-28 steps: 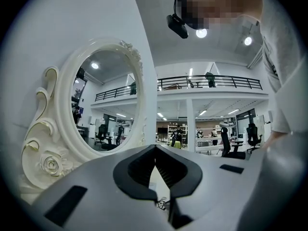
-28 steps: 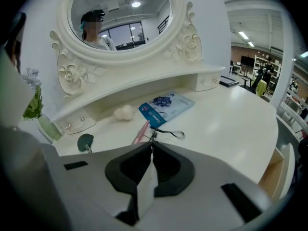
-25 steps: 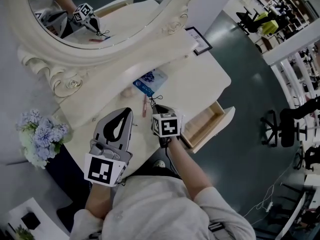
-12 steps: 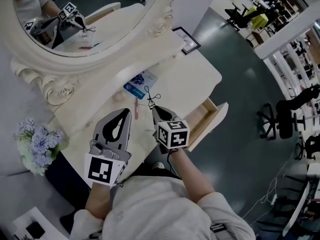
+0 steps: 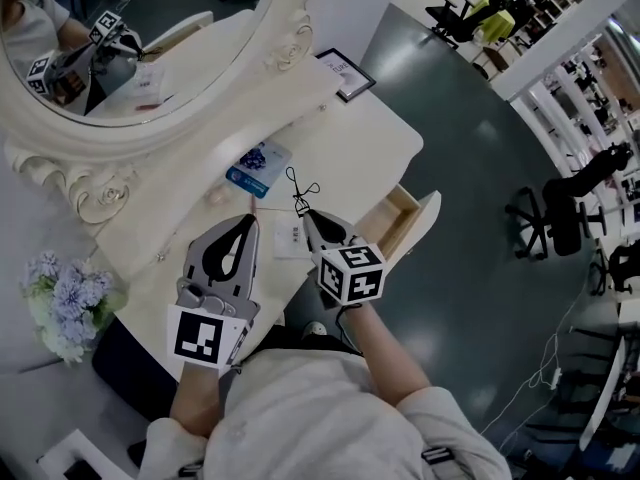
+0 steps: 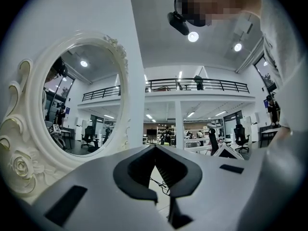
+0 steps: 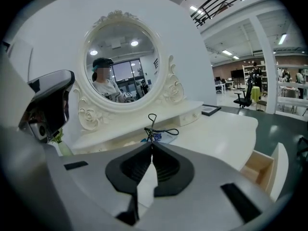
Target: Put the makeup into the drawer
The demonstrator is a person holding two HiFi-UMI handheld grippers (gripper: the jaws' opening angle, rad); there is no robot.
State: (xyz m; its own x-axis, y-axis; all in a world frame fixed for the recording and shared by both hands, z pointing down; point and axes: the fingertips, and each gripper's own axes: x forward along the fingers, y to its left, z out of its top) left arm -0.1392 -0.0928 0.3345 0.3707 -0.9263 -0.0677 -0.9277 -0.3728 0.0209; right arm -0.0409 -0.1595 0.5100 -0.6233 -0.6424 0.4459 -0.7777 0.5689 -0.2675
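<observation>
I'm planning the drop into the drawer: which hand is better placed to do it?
Right. The right tongs are shut on the eyelash curler, and the open drawer lies on their side. The left tongs are shut with nothing between them.

The mirror (image 5: 170,118) runs off the head view's edge at 11 o'clock, so only its lower arc shows. Print on the blue packet (image 5: 257,166) and on the framed card (image 5: 343,72) at 12 o'clock is too small to read. The right gripper (image 5: 304,213) has its jaws closed over the lower end of the wire makeup tool (image 7: 153,128), which hides that end. In the right gripper view the drawer (image 7: 257,170) is cut off at 4 o'clock, and its inside cannot be made out.
</observation>
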